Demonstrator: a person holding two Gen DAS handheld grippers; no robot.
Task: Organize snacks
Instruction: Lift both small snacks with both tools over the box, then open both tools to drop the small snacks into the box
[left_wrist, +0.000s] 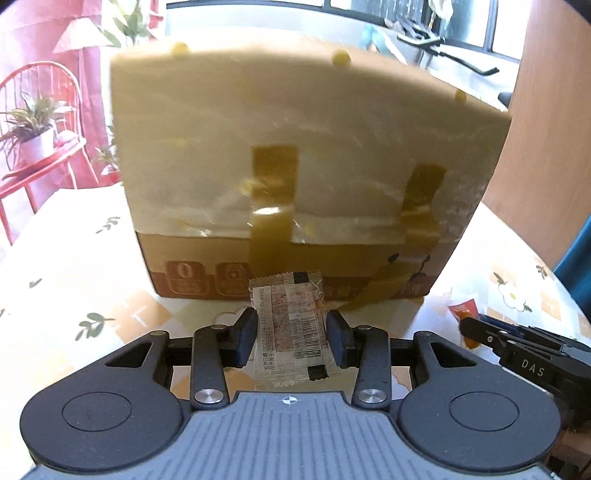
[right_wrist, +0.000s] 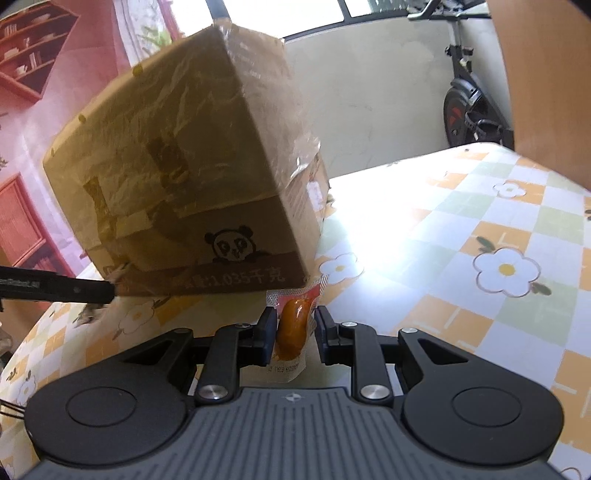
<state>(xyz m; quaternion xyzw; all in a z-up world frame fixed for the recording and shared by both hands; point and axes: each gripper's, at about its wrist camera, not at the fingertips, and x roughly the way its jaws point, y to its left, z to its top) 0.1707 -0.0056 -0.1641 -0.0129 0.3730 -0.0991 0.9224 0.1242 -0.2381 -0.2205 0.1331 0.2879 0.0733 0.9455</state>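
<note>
Left hand-held gripper (left_wrist: 291, 338): jaws narrowed onto a flat clear snack sachet (left_wrist: 291, 328) printed with a barcode and date text; the pads press its two long edges, and the sachet stands upright between them, its top edge in front of the lower face of the box.

Right hand-held gripper (right_wrist: 293, 332): jaws at their narrowest, clamped on a clear-and-red sealed packet holding an orange-brown sausage-shaped snack (right_wrist: 293, 326); the packet stands on end, its top corner just beside the bottom corner of the box.

Cardboard box (left_wrist: 295, 177): brown, upper part wrapped in clear film and strips of yellowish tape, a panda drawing and printed characters on the lower band; it stands on the tabletop, directly ahead of both grippers.

Tabletop (right_wrist: 461, 229): covered by a checked cloth in orange, green and white with daisy motifs.
</note>
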